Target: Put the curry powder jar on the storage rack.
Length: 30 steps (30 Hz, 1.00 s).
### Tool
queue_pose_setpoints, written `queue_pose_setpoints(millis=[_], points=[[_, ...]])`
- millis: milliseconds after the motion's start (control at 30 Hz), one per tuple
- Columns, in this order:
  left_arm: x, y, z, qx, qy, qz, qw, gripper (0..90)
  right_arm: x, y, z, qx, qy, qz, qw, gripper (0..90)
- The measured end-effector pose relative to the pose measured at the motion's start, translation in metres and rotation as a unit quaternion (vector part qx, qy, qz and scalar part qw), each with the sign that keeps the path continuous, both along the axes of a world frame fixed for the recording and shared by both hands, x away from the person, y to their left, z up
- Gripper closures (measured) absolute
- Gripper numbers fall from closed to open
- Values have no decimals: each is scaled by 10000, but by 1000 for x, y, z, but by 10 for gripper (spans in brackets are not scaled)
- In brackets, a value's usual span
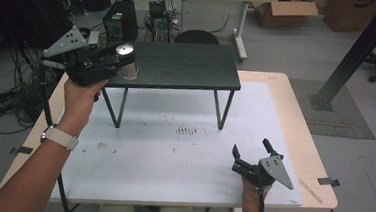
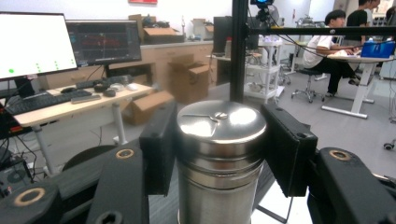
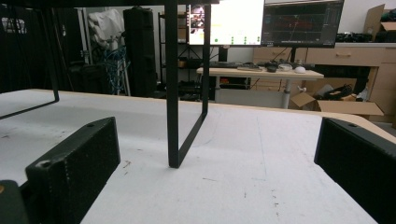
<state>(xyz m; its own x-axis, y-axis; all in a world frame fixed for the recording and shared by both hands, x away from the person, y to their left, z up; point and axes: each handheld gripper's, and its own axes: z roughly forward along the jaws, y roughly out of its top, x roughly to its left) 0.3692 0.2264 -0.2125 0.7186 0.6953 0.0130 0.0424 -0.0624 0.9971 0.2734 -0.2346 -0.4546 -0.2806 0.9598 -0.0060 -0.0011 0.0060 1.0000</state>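
From the high view, the right tongs [image 1: 251,151] are resting wide and empty at 5 o'clock on the counter [image 1: 171,175], while the left tongs [image 1: 121,61] at 10 o'clock are holding a steel canister [image 1: 126,59] at the black shelf's [image 1: 189,66] corner.

In the left gripper view, pads [image 2: 158,147] are clamping the canister; placement looks unfinished.

In the right gripper view, the wide jaws are facing a shelf leg [image 3: 173,93].
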Motion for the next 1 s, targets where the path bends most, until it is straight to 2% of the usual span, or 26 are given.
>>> queue_pose_setpoints(millis=[400,633,833,1000], points=[[34,-36,8,129,36,-134,9998,492,0,0,0,1,12,-1,10000,0],[48,-54,12,96,18,-175,9998,492,0,0,0,12,-6,2,10000,0],[59,-66,8,185,89,-159,9997,492,0,0,0,19,-7,0,10000,0],[68,-78,1,365,175,-61,9992,491,0,0,0,20,-8,1,10000,0]])
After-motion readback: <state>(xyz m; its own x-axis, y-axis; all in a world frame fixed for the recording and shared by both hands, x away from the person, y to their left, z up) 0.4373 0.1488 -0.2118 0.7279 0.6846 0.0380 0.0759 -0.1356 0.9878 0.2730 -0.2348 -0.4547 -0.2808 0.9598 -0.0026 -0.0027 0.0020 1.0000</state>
